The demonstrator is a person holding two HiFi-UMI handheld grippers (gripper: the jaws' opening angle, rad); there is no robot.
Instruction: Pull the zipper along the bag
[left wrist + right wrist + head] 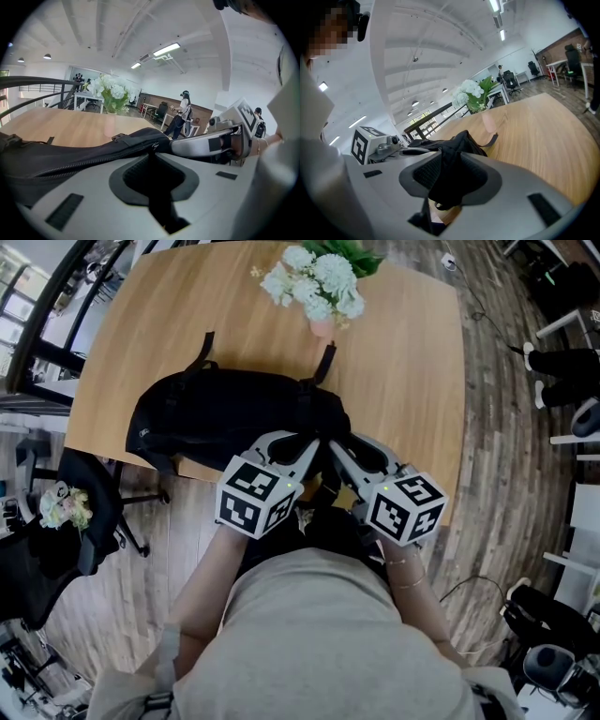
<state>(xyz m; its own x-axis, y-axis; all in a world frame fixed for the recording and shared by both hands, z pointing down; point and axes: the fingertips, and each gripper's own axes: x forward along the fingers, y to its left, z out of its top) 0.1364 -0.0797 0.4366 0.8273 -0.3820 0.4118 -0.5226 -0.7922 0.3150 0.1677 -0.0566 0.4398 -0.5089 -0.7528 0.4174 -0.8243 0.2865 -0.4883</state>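
A black backpack (225, 413) lies on the wooden table (412, 362), close to its near edge. Both grippers meet at the bag's right end. My left gripper (312, 448) is shut on the zipper pull (153, 148); the zipper track (70, 165) runs off to the left along the bag (93, 150). My right gripper (331, 452) is shut on a fold of the bag's black fabric (446, 176), which bulges out between its jaws. The right gripper (206, 143) shows just beyond the slider in the left gripper view. The left gripper (386, 146) shows at the left of the right gripper view.
A vase of white flowers (317, 285) stands at the table's far edge behind the bag. A black office chair (80, 521) sits off the table's left side. People (183, 112) stand far off in the room. The person's torso is close against the table's near edge.
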